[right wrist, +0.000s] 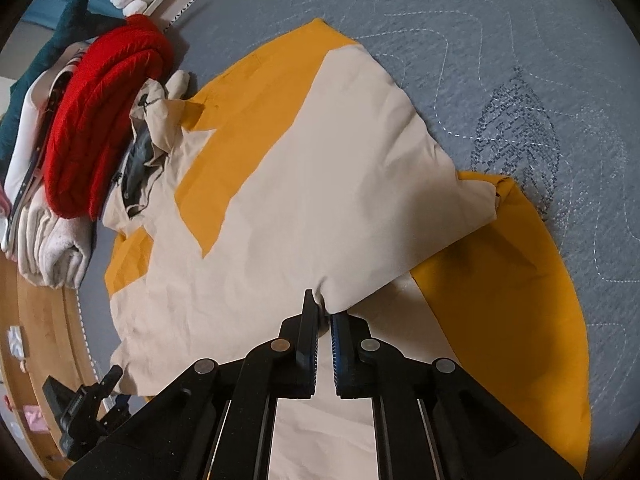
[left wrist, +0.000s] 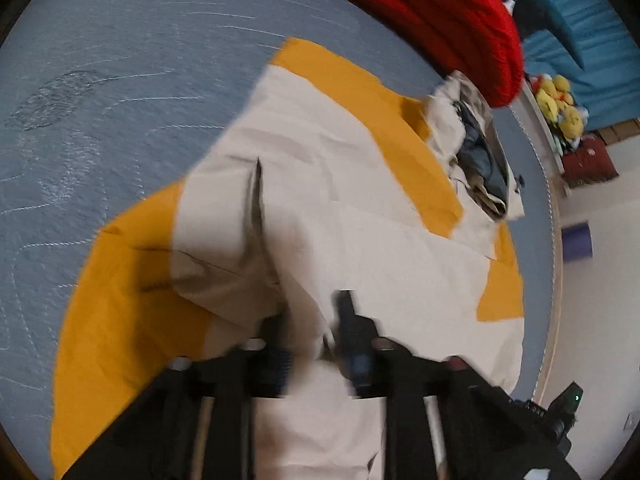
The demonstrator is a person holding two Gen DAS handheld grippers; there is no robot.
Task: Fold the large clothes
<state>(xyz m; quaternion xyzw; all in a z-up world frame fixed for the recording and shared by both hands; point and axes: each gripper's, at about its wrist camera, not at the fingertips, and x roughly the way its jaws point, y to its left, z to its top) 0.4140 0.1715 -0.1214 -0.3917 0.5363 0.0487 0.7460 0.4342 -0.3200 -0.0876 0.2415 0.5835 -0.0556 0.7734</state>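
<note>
A large beige and yellow jacket lies spread on a grey-blue quilted mattress. Its hood, lined in dark cloth, points toward the far edge. In the blurred left wrist view my left gripper is shut on a bunched fold of beige cloth near the hem. In the right wrist view the jacket has one beige panel folded over a yellow part. My right gripper pinches the edge of that fold between its pads. A black gripper body shows at the jacket's lower left corner.
A rolled red knit garment and folded pale clothes are stacked beside the hood at the mattress edge. Yellow stuffed toys sit beyond the bed. A wooden bed frame runs along the left.
</note>
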